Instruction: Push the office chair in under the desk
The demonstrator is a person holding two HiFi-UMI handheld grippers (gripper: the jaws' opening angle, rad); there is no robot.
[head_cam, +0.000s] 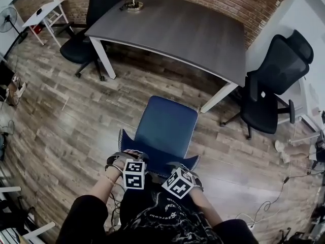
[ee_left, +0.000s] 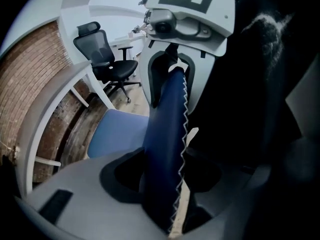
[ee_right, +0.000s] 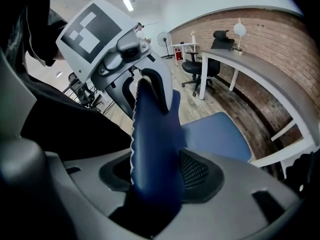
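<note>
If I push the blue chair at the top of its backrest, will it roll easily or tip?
It probably moves easily: the wood floor looks smooth, though the base of the blue chair is hidden. Pushed high on the thin backrest, it may lean or flex.

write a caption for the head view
Left tool and right tool set over the backrest of the blue office chair, facing the grey desk, not yet under it
</note>
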